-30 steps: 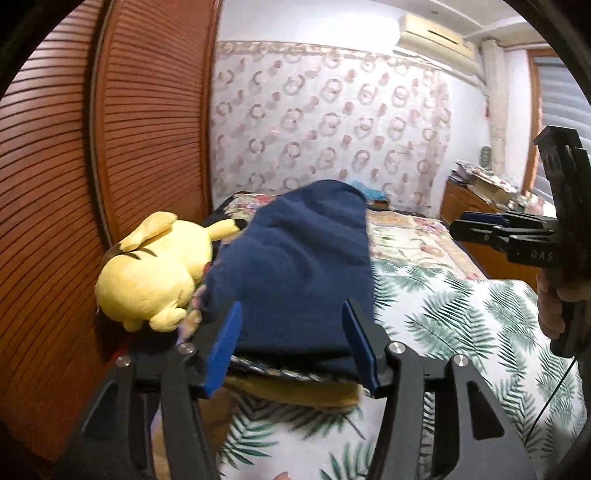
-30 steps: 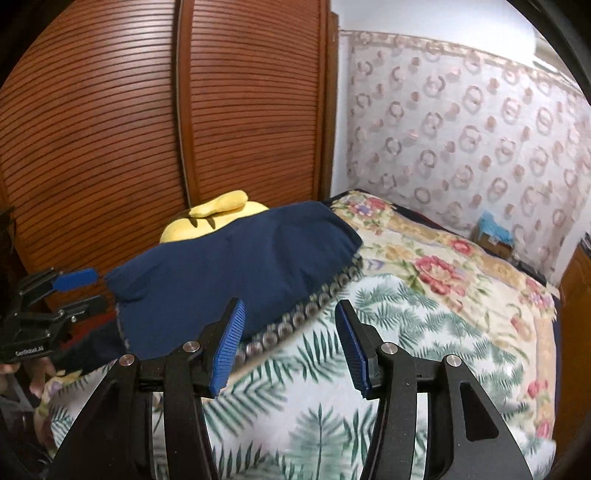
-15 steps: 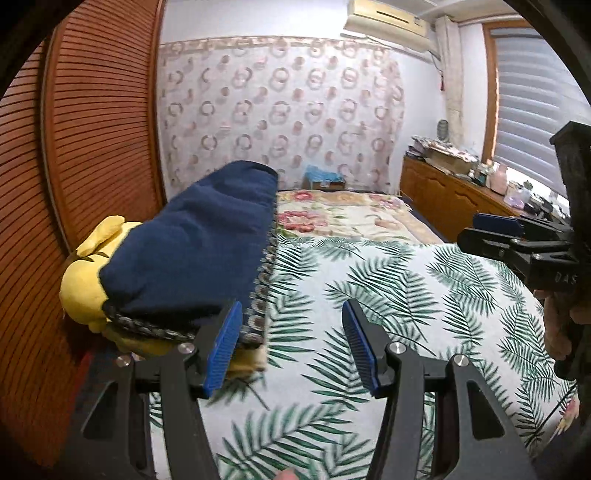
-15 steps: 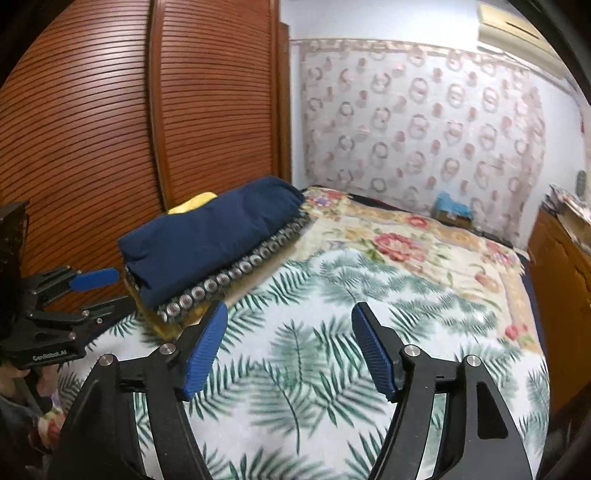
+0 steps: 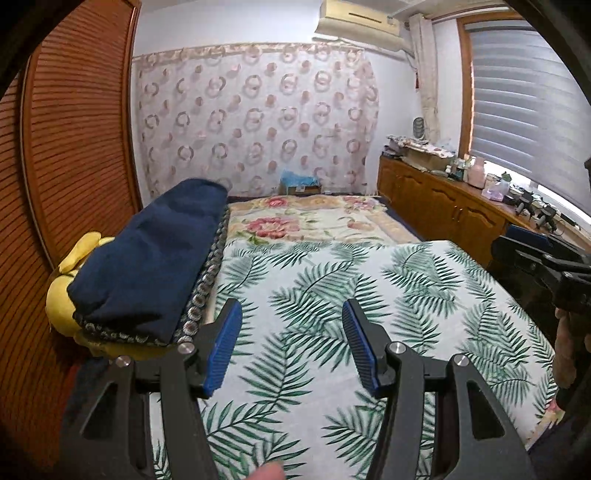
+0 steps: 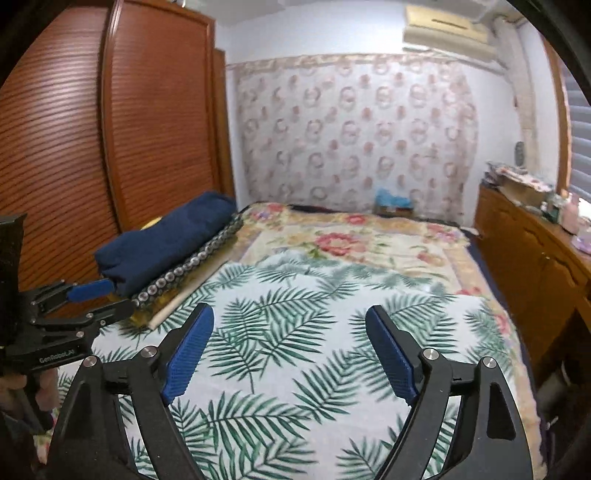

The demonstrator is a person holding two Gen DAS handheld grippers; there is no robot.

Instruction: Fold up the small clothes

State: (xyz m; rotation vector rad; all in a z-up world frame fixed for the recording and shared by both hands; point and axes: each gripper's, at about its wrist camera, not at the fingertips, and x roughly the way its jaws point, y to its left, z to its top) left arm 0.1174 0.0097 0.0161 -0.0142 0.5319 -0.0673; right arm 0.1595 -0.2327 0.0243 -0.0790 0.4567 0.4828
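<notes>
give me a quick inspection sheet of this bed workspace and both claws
surface: bed covered by a palm-leaf sheet, with a floral blanket at the far end
job's things: folded navy garment on top of a stack at the bed's left edge, over a circle-patterned fabric
clutter: yellow plush toy partly under the stack; blue item beyond the bed
grippers: left claw open, empty; right claw open, empty; both above the sheet
cables: nothing seen
surroundings: wooden louvred wardrobe at left, patterned curtain, wooden cabinet with cluttered top, air conditioner, window blind
</notes>
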